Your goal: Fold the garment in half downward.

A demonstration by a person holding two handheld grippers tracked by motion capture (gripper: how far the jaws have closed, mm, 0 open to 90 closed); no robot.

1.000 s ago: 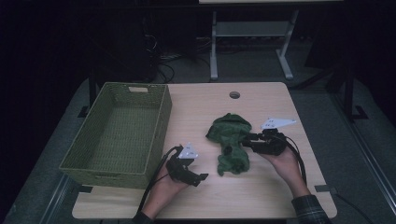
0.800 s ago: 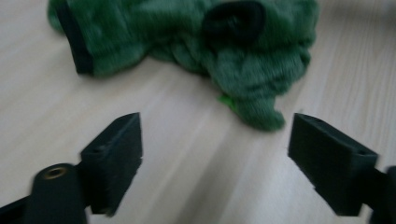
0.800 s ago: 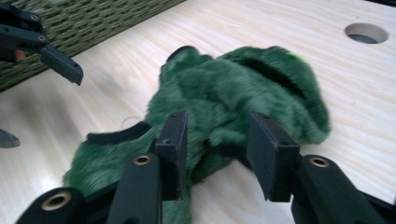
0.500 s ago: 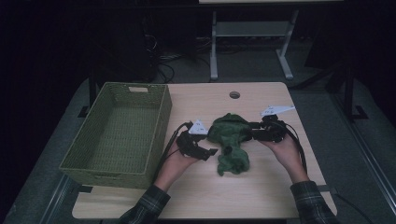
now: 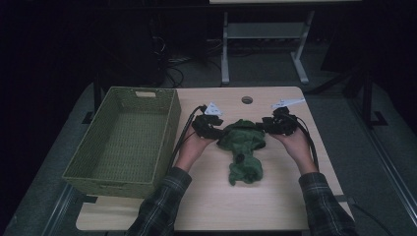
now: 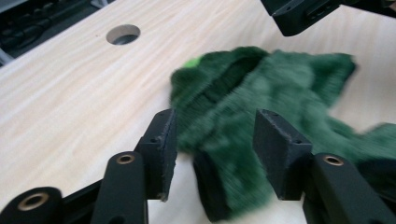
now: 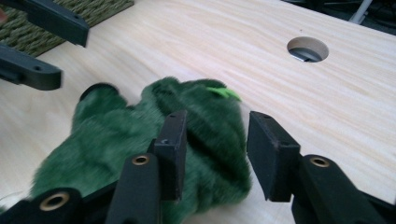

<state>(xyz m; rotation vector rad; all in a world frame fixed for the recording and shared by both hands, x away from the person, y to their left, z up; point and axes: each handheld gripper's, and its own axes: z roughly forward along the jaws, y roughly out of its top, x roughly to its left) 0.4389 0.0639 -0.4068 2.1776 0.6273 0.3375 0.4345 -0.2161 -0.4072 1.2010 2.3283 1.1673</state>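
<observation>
While both tongs [image 5: 222, 132] [image 5: 262, 127] gape, the green cloth [image 5: 242, 147] lies between them.

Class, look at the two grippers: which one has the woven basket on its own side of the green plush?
The left gripper, at the plush's left end, next to the green basket. The right gripper works the far end, toward the table's bare right edge.
</observation>
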